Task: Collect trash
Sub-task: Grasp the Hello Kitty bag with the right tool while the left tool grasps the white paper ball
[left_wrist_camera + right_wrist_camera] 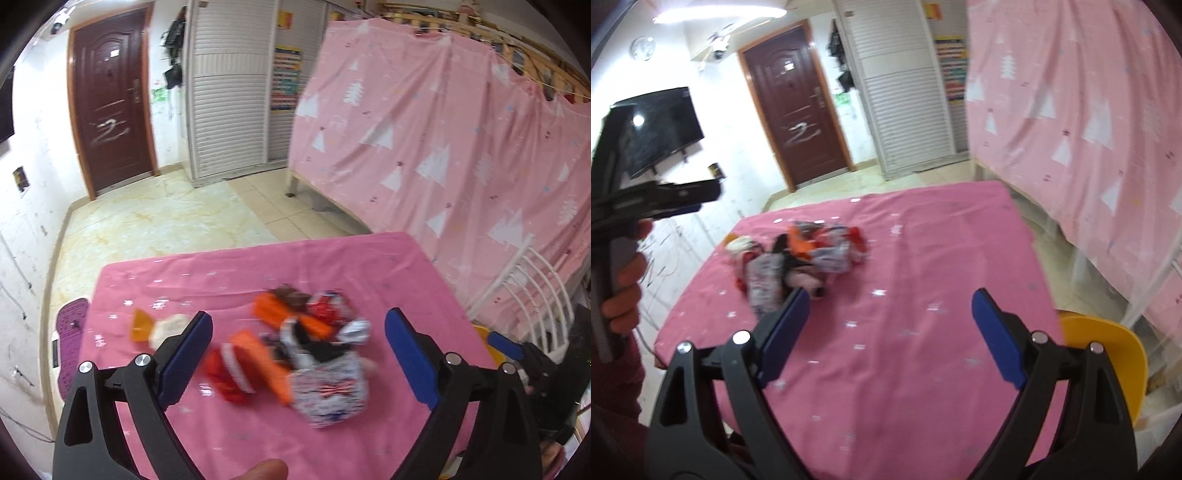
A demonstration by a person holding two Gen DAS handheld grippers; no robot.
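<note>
A heap of crumpled wrappers (295, 350), orange, red, black and white-patterned, lies on the pink tablecloth (221, 280). My left gripper (298, 332) hovers above the heap with its blue pads wide apart and nothing pressed between them. An orange scrap (140, 325) and a white wad (168, 328) lie left of the heap. In the right wrist view the same heap (801, 254) sits on the cloth (923, 258), ahead and to the left of my right gripper (890, 314), which is open and empty. The left gripper (683, 195) shows at the left edge, held by a hand (622, 291).
A yellow chair (1108, 369) stands at the table's right corner, and a white rack (524, 291) beside it. A pink patterned curtain (443, 129) hangs along the right. A brown door (110, 99), white slatted cabinet (229, 92) and wall TV (661, 125) stand beyond the tiled floor (166, 221).
</note>
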